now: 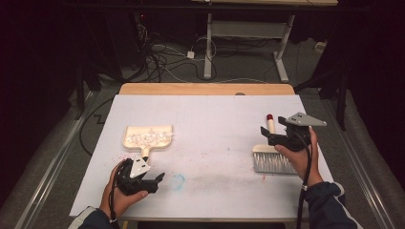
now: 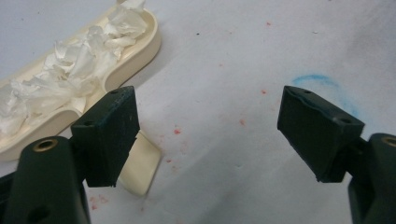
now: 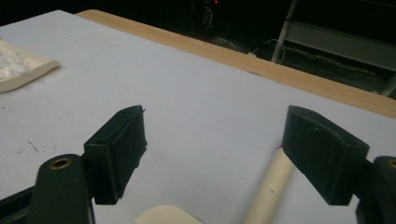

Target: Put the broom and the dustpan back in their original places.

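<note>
High view had me at the lower edge of the frame, both forearms in, a gripper in each hand over the white sheet (image 1: 215, 119) covering the table. My left gripper (image 1: 161, 177) sat low left, jaws spread apart and holding nothing, just below the handle of the cream dustpan (image 1: 148, 137). That dustpan lay left of centre, its tray heaped with crumpled white paper scraps (image 1: 145, 138).

Left gripper view put the pan at upper left, scraps (image 2: 70, 70) piled in it, and the handle's end (image 2: 140, 168) peeking out beside my left-hand pad (image 2: 109, 135), not between the jaws. Red specks and a faint blue ring (image 2: 322, 84) marked the sheet.

My right gripper (image 1: 265, 133) hung at the right of the high view, jaws wide too, over the brush (image 1: 272, 160), whose grey bristles lay toward me and red-tipped handle pointed away.

Right gripper view showed that pale handle (image 3: 268, 189) running up beside my right-hand pad (image 3: 322, 156), ungripped.
</note>
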Demonstrator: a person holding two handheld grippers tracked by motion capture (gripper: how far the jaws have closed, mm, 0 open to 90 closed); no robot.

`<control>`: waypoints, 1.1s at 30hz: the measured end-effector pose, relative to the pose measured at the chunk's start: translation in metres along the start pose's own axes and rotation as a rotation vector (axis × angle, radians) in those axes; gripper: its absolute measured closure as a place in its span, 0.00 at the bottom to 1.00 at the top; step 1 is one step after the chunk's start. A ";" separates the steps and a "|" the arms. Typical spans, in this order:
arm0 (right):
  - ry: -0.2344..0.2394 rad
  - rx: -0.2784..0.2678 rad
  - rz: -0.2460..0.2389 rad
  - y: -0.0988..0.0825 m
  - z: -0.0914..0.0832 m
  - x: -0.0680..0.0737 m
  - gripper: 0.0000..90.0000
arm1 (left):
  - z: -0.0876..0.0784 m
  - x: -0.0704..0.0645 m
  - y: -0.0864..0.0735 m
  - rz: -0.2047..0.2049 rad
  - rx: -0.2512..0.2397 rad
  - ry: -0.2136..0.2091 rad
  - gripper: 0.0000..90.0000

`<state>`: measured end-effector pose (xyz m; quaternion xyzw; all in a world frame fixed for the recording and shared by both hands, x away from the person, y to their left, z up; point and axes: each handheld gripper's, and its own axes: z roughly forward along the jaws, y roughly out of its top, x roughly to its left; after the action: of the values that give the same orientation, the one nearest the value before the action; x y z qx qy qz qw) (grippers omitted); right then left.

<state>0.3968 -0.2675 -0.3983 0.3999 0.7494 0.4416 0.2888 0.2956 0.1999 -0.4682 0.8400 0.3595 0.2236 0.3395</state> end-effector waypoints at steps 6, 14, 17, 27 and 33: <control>-0.004 -0.016 -0.037 0.001 -0.005 0.009 0.21 | 0.001 -0.001 0.000 0.007 0.008 0.003 0.22; 0.012 -0.039 -0.057 0.001 -0.014 0.015 0.20 | 0.000 -0.001 0.000 0.013 0.003 0.003 0.22; 0.010 -0.048 -0.069 0.001 -0.017 0.018 0.20 | -0.001 -0.001 0.000 0.014 0.002 0.003 0.22; 0.011 -0.062 -0.099 0.003 -0.025 0.026 0.20 | -0.001 -0.002 0.000 0.025 0.002 0.002 0.22; 0.011 -0.057 -0.121 0.001 -0.031 0.031 0.21 | -0.002 -0.002 0.000 0.030 0.003 0.003 0.22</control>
<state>0.3571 -0.2542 -0.3866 0.3430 0.7609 0.4468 0.3221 0.2933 0.1995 -0.4676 0.8454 0.3477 0.2295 0.3344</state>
